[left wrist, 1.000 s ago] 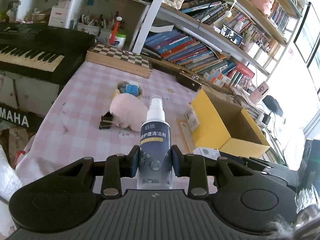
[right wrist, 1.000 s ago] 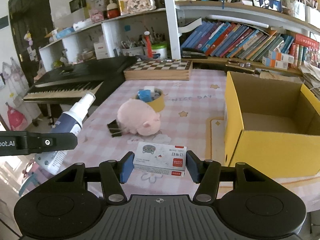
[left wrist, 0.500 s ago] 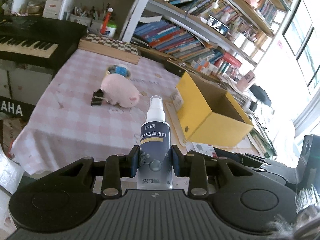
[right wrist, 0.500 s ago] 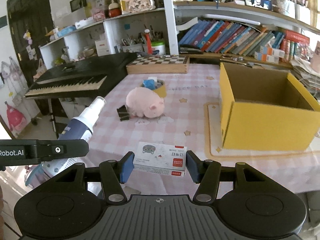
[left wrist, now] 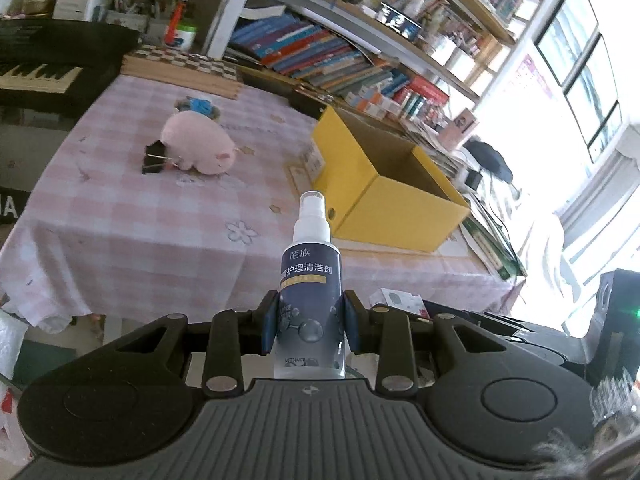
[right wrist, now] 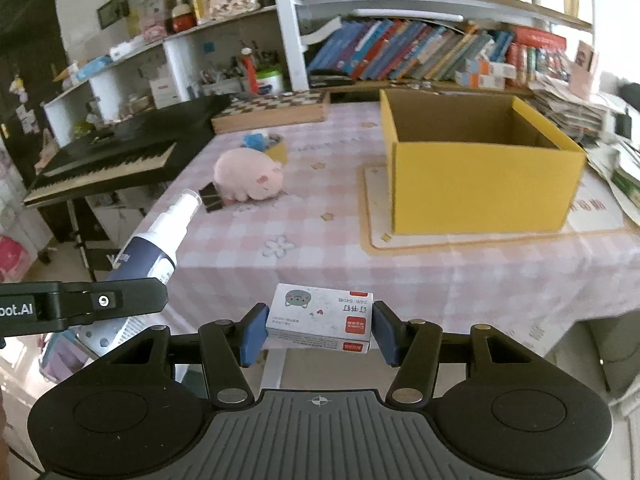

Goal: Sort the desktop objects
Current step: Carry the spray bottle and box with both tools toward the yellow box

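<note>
My left gripper (left wrist: pixel 310 320) is shut on a dark blue spray bottle (left wrist: pixel 311 288) with a white nozzle, held upright off the table's near edge. The bottle also shows in the right wrist view (right wrist: pixel 150 252). My right gripper (right wrist: pixel 320 330) is shut on a small white staple box (right wrist: pixel 320 316), held off the near edge, to the right of the left gripper. An open yellow cardboard box (right wrist: pixel 480 184) stands on the right of the pink checked table (right wrist: pixel 304 232). A pink plush pig (right wrist: pixel 246 178), a black binder clip (right wrist: pixel 212 199) and a yellow tape roll (right wrist: pixel 278 152) lie further back.
A chessboard box (right wrist: pixel 272 112) lies at the table's far edge. A black keyboard piano (right wrist: pixel 108 156) stands left of the table. Bookshelves (right wrist: pixel 420 52) fill the back wall. Stacked papers (right wrist: pixel 600 136) lie right of the yellow box.
Both grippers have pulled back from the table with their objects still held. The table and yellow box now look farther away, and the left view has swung right.
</note>
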